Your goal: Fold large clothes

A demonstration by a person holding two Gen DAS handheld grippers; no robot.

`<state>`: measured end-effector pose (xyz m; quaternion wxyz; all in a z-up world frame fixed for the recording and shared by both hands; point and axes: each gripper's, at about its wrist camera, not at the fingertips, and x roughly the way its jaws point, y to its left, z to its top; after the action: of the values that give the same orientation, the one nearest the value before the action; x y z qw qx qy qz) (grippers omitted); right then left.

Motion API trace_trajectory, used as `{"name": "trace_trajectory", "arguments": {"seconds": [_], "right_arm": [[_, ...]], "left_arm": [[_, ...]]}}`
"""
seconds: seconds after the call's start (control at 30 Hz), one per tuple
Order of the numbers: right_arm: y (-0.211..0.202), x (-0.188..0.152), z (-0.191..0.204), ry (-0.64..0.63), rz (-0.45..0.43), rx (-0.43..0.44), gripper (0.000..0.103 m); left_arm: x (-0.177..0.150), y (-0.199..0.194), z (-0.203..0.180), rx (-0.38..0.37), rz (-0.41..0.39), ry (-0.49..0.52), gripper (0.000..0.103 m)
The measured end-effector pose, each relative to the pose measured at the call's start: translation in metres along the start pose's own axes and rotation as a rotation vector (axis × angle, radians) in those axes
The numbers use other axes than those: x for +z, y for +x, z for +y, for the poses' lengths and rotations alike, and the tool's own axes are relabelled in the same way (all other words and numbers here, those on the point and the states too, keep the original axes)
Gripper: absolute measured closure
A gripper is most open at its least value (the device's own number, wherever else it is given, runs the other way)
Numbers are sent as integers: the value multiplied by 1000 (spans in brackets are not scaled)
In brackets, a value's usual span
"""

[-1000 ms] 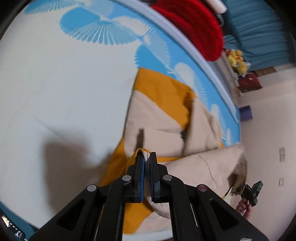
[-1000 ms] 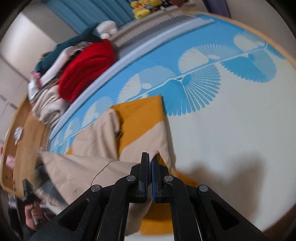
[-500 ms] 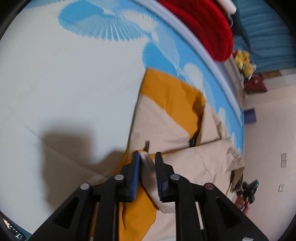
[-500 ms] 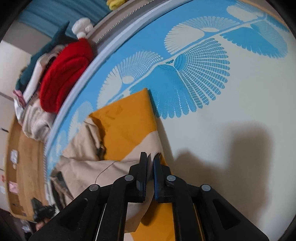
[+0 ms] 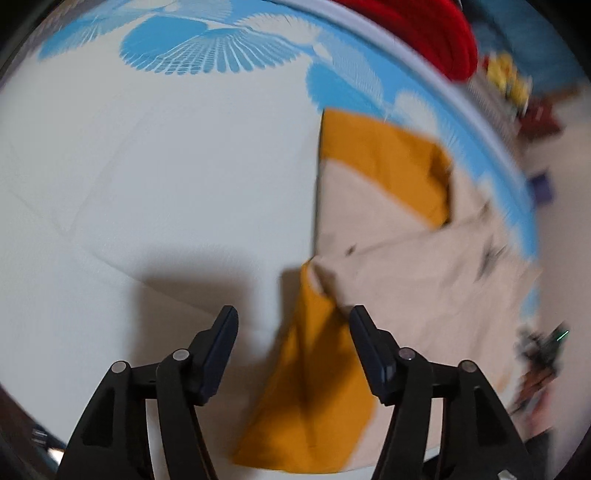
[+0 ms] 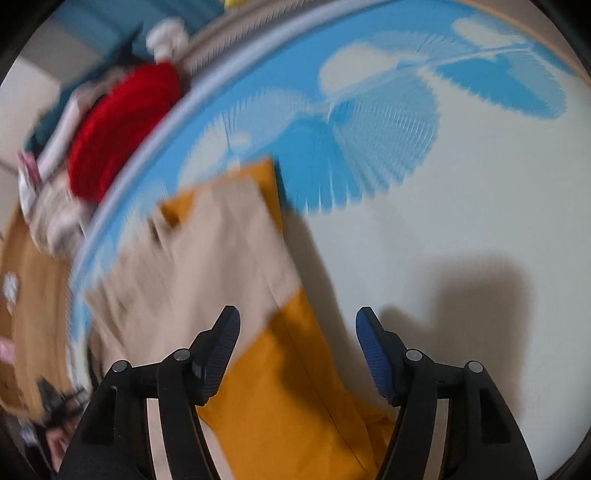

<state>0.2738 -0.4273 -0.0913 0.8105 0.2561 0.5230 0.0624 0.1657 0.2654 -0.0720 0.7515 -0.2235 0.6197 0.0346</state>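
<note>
I see the folded garment [image 5: 406,266] lying on the bed cover [image 5: 147,177], near its far edge in the left wrist view. Beyond that edge a pile of clothes [image 6: 110,129] sits to the far left in the right wrist view.

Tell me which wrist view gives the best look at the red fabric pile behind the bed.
The right wrist view: the red fabric pile shows almost whole, though blurred, beyond the pale rim of the blue-and-white patterned bed sheet. The left wrist view catches only part of it, cut by the frame's top edge.
</note>
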Motion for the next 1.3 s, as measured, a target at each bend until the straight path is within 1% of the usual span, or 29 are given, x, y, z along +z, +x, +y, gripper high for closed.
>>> {"name": "trace_trajectory", "arguments": {"seconds": [0.03, 0.1, 0.13, 0.2, 0.3, 0.33, 0.37, 0.4, 0.43, 0.47, 0.5, 0.53, 0.6, 0.63, 0.7, 0.73, 0.8, 0.87, 0.93, 0.97, 1.0, 1.03, 1.07, 1.1, 1.17, 1.2, 1.23, 1.3], "right_arm": [[6, -2, 2, -21, 26, -13, 37], [17, -5, 6, -55, 66, -44, 37], [21, -7, 6, -64, 76, -55, 37], [25, -8, 6, -76, 91, -64, 37], [27, -8, 6, -72, 91, -64, 37], [28, -9, 6, -73, 93, -67, 37], [29, -8, 6, -78, 94, -70, 37], [29, -8, 7, -85, 94, -74, 37], [29, -8, 7, -88, 93, -75, 37], [29, -8, 8, -90, 90, -76, 37], [28, -7, 8, -91, 82, -78, 37], [27, -4, 10, -90, 72, -78, 37], [25, -1, 14, -91, 50, -71, 37], [24, 0, 15, -95, 47, -70, 37], [26, 0, 15, -102, 56, -75, 37], [27, 0, 15, -101, 60, -76, 37], [27, 0, 13, -98, 66, -73, 37], [27, -1, 13, -96, 65, -74, 38], [27, -3, 14, -100, 60, -69, 52], [27, -4, 16, -110, 57, -56, 71], [26, -5, 18, -118, 56, -48, 82], [27, -5, 21, -124, 52, -46, 84], [25, -6, 24, -141, 40, -53, 91], [23, -6, 27, -157, 30, -55, 94], [13, -7, 33, -183, -7, -58, 98], [6, -6, 36, -187, -34, -46, 99], [-6, -5, 40, -190, -79, -20, 99], [-33, -2, 52, -212, -192, 20, 100]], "left_arm": [[-2, 4, -7, 44, 11, 49, 44], [-5, 9, -15, 73, 25, 117, 44], [-8, 14, -24, 98, 38, 173, 43], [-11, 20, -36, 116, 48, 234, 43], [-9, 23, -50, 178, 1, 300, 43], [-7, 22, -58, 201, -36, 336, 43], [-3, 17, -62, 204, -78, 342, 44], [3, 6, -62, 174, -138, 311, 46], [12, -10, -56, 93, -209, 233, 47], [16, -21, -49, 23, -259, 165, 47], [20, -35, -32, -60, -335, 46, 46], [23, -36, -25, -49, -338, 4, 46], [26, -21, -22, 53, -249, 24, 48], [26, -14, -23, 60, -223, 37, 48], [29, -5, -29, 34, -186, 60, 48], [28, -2, -31, 39, -180, 70, 48], [29, 7, -34, 50, -167, 73, 48], [30, 20, -35, 35, -129, 56, 48], [27, 24, -33, 26, -116, 43, 48], [28, 26, -33, 22, -113, 40, 54], [28, 28, -33, 13, -110, 38, 63], [28, 29, -33, 8, -105, 38, 85], [26, 29, -35, 8, -107, 41, 100], [26, 22, -37, 17, -136, 49, 100], [28, 3, -41, 3, -208, 60, 102], [29, -15, -45, -20, -279, 60, 102], [29, -29, -48, -31, -335, 63, 102], [31, -48, -53, -30, -432, 70, 102]]}}
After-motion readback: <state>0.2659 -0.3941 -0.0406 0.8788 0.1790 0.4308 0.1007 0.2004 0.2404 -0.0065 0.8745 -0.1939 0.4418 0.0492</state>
